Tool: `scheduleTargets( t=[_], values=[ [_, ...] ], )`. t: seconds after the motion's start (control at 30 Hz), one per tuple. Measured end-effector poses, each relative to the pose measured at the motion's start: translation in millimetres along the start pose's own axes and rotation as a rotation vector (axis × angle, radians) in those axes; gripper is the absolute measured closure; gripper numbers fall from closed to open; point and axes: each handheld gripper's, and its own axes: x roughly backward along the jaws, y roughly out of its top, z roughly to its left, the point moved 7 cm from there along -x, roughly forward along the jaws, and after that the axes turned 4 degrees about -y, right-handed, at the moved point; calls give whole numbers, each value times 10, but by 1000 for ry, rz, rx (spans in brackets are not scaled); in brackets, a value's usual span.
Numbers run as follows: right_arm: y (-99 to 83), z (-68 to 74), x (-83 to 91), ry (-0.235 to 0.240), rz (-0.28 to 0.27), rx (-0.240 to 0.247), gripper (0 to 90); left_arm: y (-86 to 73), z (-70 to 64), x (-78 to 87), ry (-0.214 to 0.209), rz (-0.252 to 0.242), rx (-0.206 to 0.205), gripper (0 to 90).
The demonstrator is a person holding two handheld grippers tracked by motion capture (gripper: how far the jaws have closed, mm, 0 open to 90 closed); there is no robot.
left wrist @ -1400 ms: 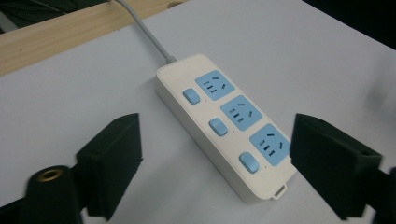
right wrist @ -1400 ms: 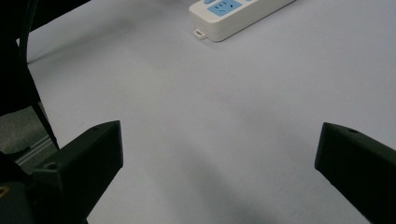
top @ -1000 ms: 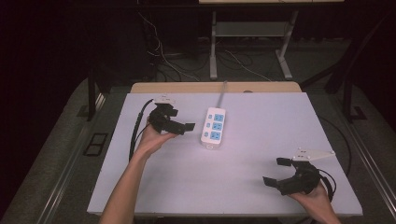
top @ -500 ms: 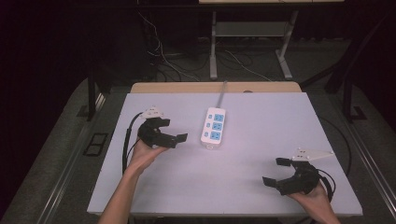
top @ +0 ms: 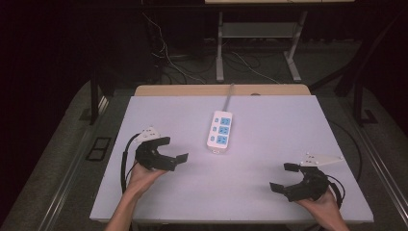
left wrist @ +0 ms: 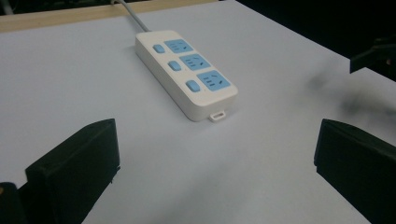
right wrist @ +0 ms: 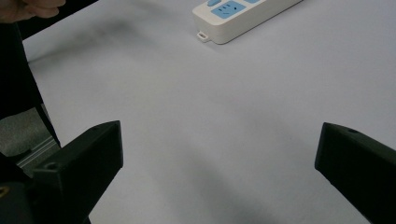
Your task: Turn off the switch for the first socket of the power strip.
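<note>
The white power strip (top: 220,132) lies untouched mid-table (top: 269,192), while the left claw (top: 172,150) and right claw (top: 285,177) both gape empty, well apart from it, so handling seems not yet begun.

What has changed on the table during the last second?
The left claw has drawn back from the power strip, toward the person and the table's near left side. It held nothing and holds nothing now, its jaws wide apart. The power strip lies where it was, and the right claw rests open at the near right corner as before.
</note>
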Motion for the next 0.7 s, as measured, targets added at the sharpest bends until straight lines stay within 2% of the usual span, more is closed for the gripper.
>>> scheduleTargets(
  t=[0.3, 0.7],
  values=[
    [-2, 4, 17, 0, -23, -5, 8, -273, -143, 54, -27, -3, 23, 0],
    [-23, 10, 36, -4, -39, -11, 8, -477, -329, 101, -46, 3, 24, 0]
  ],
)
